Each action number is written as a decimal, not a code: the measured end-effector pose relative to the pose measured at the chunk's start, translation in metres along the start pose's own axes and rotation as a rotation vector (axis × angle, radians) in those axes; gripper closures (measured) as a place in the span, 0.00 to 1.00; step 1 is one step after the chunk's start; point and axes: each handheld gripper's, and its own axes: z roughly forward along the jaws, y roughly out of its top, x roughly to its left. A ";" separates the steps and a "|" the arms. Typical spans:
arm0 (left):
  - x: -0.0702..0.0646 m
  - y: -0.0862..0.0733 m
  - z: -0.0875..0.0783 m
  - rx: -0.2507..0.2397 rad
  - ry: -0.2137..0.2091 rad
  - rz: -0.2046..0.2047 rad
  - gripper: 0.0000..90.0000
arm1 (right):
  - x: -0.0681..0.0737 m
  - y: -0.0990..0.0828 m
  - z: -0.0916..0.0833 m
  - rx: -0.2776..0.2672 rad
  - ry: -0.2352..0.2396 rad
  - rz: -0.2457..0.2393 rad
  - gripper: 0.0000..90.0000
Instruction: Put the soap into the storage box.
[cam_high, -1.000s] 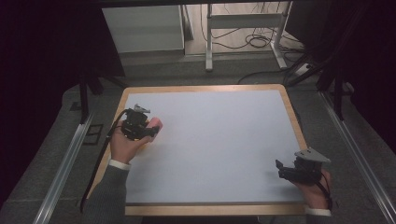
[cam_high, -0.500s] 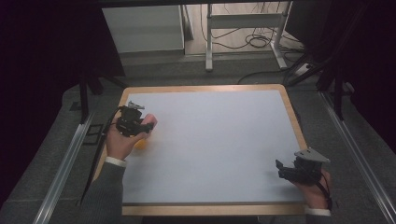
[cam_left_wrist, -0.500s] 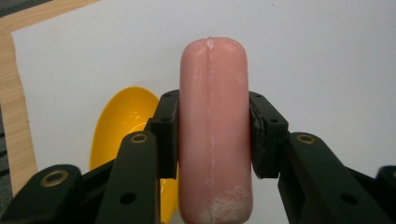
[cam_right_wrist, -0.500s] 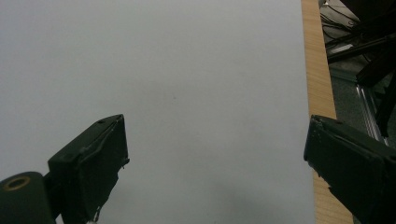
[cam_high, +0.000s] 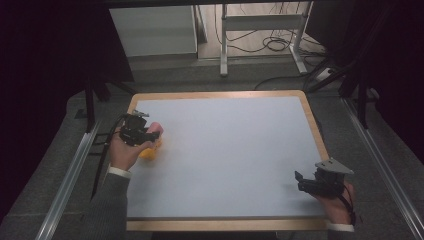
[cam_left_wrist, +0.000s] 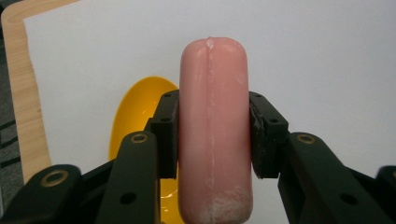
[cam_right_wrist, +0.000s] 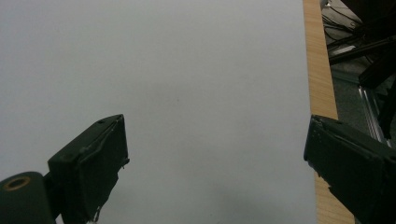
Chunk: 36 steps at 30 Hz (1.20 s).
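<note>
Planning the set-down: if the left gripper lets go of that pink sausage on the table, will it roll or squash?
The pink sausage is round with domed ends, so it would probably roll sideways on the smooth white table. The left gripper clamps it without visible denting, so it seems fairly firm. Its glossy skin may be slippery.

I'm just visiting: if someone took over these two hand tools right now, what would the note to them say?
Left gripper: shut on the pink sausage, held near the table's left edge.
Right gripper: open, holds nothing, at the table's right front corner.
Yellow bowl: on the table, just under and behind the sausage.
Done: sausage gripped.
Left, probably: set the sausage in the bowl and let go; the bowl's role is my guess.
</note>
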 end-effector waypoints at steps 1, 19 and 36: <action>0.001 0.000 0.000 0.002 0.000 0.000 0.67 | 0.000 0.000 0.000 0.000 0.000 0.001 0.07; 0.023 -0.005 0.008 0.033 0.034 -0.049 0.67 | 0.001 0.000 0.001 -0.004 0.000 -0.003 0.07; 0.026 -0.018 0.037 0.101 0.030 -0.069 0.67 | 0.001 -0.002 0.003 0.012 -0.001 -0.004 0.07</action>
